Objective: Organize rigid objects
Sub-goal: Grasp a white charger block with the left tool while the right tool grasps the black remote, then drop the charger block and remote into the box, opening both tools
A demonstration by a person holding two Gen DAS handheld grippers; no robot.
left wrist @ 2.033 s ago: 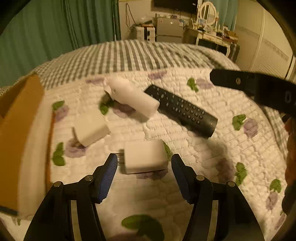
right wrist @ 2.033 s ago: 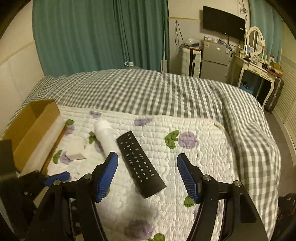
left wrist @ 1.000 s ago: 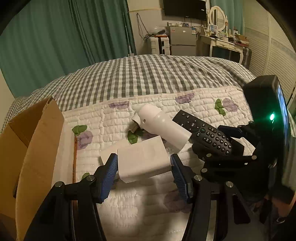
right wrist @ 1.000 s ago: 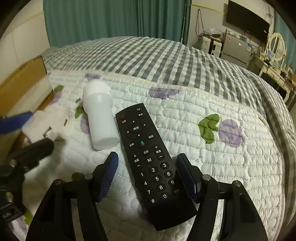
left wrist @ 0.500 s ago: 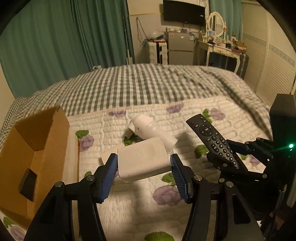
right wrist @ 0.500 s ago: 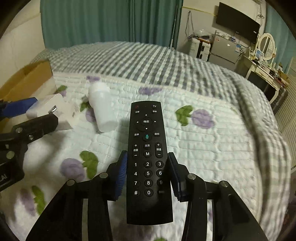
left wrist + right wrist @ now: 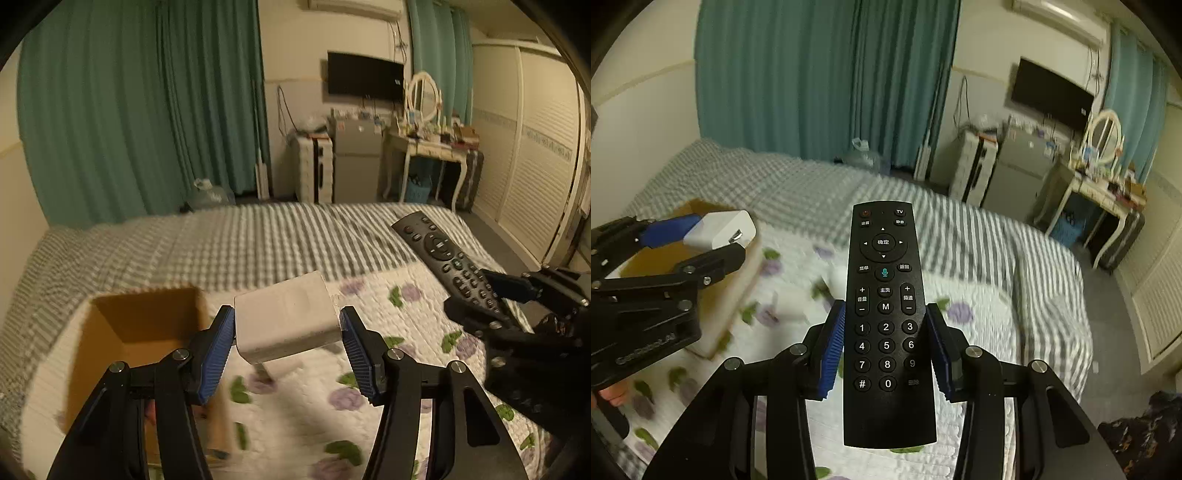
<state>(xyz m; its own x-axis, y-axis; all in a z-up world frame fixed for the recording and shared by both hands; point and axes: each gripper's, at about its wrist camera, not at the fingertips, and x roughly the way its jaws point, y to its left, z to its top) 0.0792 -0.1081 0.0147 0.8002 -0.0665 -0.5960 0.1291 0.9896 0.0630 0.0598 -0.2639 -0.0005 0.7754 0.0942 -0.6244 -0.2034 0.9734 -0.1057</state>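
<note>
Black-framed and blue-padded, the left gripper [image 7: 287, 341] was clenched on a white charger block [image 7: 286, 320], held in the air above the bed with its pads pressed to both sides. At about eight o'clock below it sat an open cardboard box [image 7: 144, 325] on a quilted floral bedspread [image 7: 406, 354]. At three o'clock the right gripper [image 7: 885, 349] grasped a black remote control [image 7: 886, 325] by its number keys, buttons upward, its top end pointing away. Beyond lay a grey checked blanket [image 7: 229, 247], then green curtains [image 7: 140, 122] at twelve o'clock and a wall-mounted television [image 7: 364, 75] at one o'clock.
</note>
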